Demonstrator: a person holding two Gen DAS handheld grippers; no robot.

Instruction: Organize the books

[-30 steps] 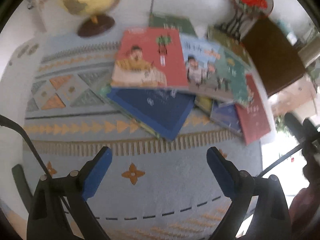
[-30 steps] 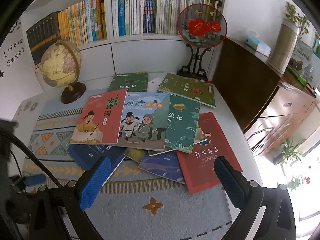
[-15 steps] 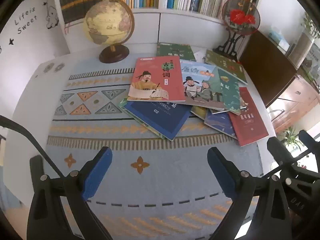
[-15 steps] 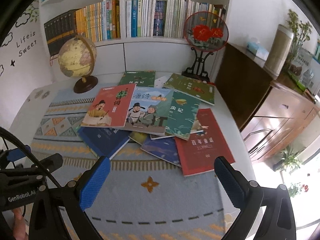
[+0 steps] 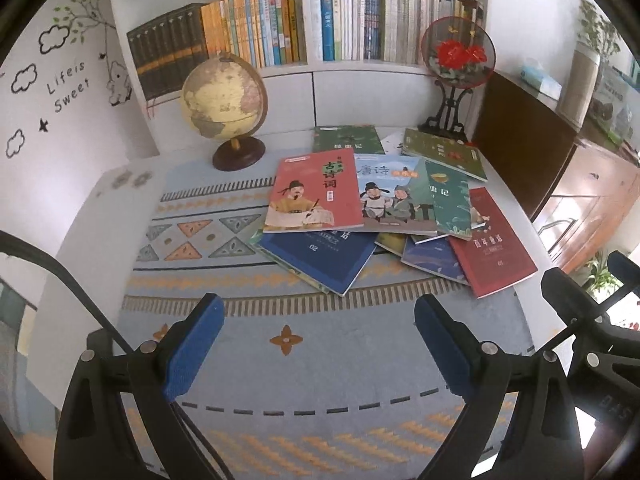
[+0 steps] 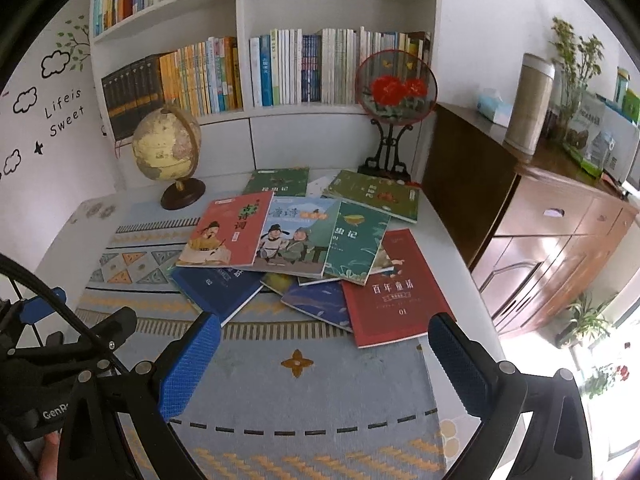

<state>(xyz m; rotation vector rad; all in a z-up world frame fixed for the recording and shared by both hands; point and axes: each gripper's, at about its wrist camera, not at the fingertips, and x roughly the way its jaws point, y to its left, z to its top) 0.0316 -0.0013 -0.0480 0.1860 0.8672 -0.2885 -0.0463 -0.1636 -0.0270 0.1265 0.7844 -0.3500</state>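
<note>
Through the left wrist camera: left gripper (image 5: 318, 342) hovering over the near edge of the patterned tablecloth (image 5: 256, 364), jaws spread wide, gripping nothing, touching nothing. Scattered books (image 5: 384, 216) lying overlapped toward the table's far right, red poetry book (image 5: 316, 192) topmost, blue book (image 5: 320, 256) poking out beneath, dark red book (image 5: 494, 252) nearest the right edge. Globe (image 5: 224, 100) standing at the far edge, just left of the pile.

Through the right wrist camera: right gripper (image 6: 320, 364) likewise gaping wide and empty above the cloth's near edge. Pile sitting mid-table, dark red book (image 6: 394, 292) closest to the blue pads (image 6: 192, 372). Left gripper (image 6: 80, 344) showing at the near left corner.
</note>
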